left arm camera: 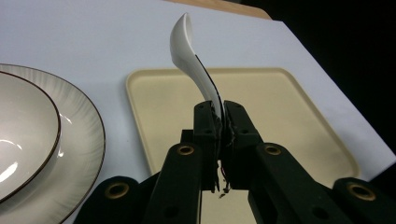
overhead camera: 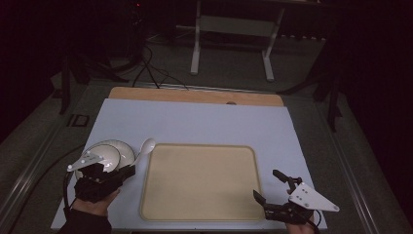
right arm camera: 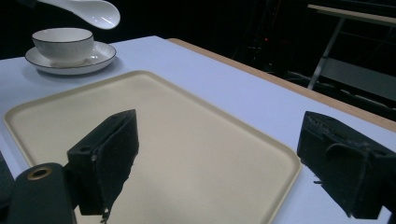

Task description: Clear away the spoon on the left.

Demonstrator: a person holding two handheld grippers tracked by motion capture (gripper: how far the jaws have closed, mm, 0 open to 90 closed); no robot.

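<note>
Here, the left gripper [left arm camera: 219,123] clamps a white spoon [left arm camera: 189,51] by its handle, aloft at the tray's [overhead camera: 202,183] ten o'clock, beside the bowl [overhead camera: 117,152]; the right gripper [overhead camera: 273,187] waits agape at five o'clock. Likely next: lowering it gently.

- Left gripper [overhead camera: 127,171] sits at about 8 o'clock on the table, jaws clamped tight, pointing toward 2 o'clock, a hand [overhead camera: 95,204] behind it.
- Right gripper [overhead camera: 269,186] sits at 5 o'clock, jaws spread wide, aimed toward 10 o'clock.

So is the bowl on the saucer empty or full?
Empty. The bowl shows a bare white inside in the left gripper view, and it sits upright on the saucer.
</note>
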